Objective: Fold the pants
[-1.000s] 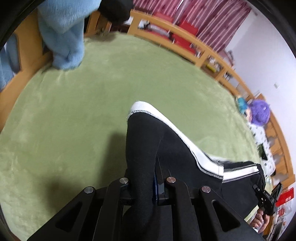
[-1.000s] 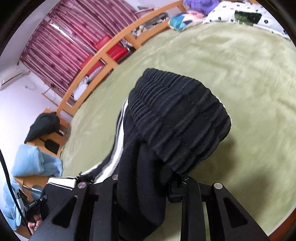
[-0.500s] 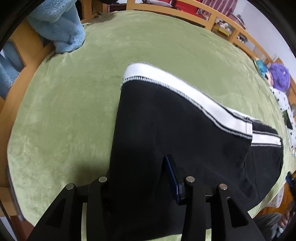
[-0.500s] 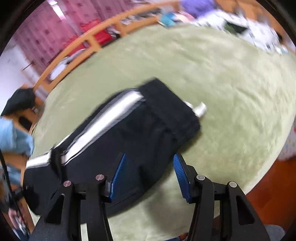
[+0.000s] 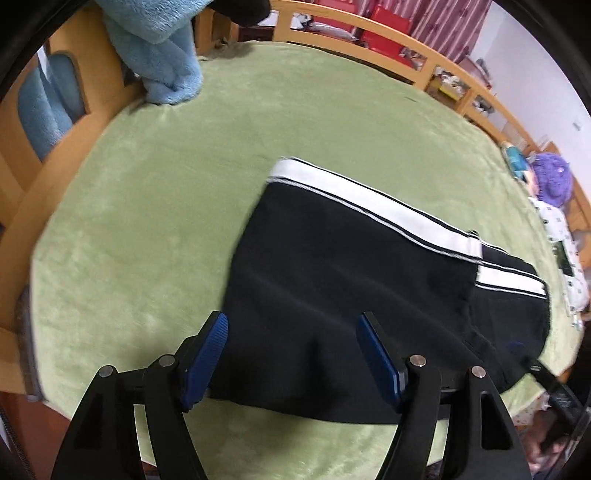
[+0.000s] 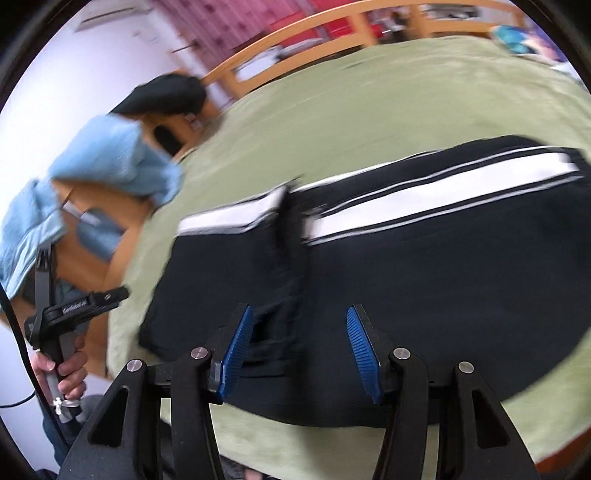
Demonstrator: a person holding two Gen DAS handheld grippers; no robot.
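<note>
The black pants (image 5: 351, 280) with a white side stripe (image 5: 369, 201) lie folded on the green blanket (image 5: 166, 192). In the right wrist view the pants (image 6: 424, 266) lie flat, stripe (image 6: 424, 199) on the far side. My left gripper (image 5: 291, 339) is open and empty, just above the pants' near edge. My right gripper (image 6: 299, 332) is open and empty over the near edge, by the fold. The left gripper (image 6: 110, 295) also shows in the right wrist view, held in a hand.
A light blue towel (image 5: 162, 55) hangs over the wooden bed frame (image 5: 369, 33) at the far left. A purple plush toy (image 5: 552, 181) and patterned bedding (image 5: 565, 254) lie at the right. A black garment (image 6: 166, 96) sits on the frame.
Both grippers were shut on the pants a second ago, holding them up. They have laid the pants down, opened, and pulled back toward the near edge.
</note>
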